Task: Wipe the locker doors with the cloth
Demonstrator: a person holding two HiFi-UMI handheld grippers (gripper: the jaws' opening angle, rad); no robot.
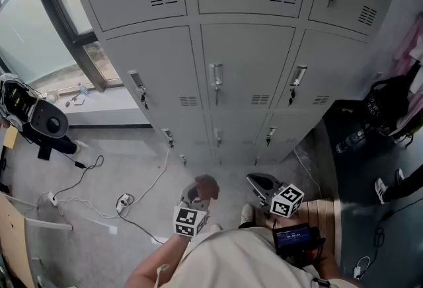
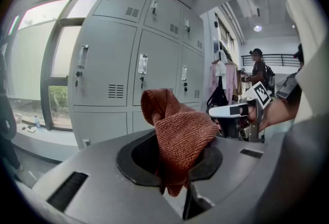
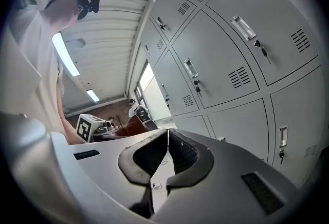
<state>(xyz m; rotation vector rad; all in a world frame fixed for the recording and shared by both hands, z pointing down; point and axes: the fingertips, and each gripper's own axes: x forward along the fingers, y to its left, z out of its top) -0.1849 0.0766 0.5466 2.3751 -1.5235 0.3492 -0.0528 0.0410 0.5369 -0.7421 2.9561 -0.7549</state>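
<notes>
Grey steel lockers (image 1: 244, 75) fill the wall. All doors are shut and none is touched yet. Likely risk: handles (image 1: 216, 75) and hanging keys (image 1: 291, 96) stick out of the doors, so a wiping pass could snag the cloth or knock a key. Cables (image 1: 142, 197) trail over the floor to the left in front of the lockers, a trip risk if the person steps that way. Left gripper (image 2: 172, 161) has its jaws clamped on the rust-red cloth (image 2: 177, 128), low and well apart from any door. Most of the cloth bunches loose above the pinch, so hard pressure on a door could probably drag it out. Right gripper (image 3: 167, 153) has its jaws together with nothing between them, low beside the left. Containers: the lockers are closed, contents hidden. A black bag (image 1: 386, 105) hangs at the right, contents not visible.
</notes>
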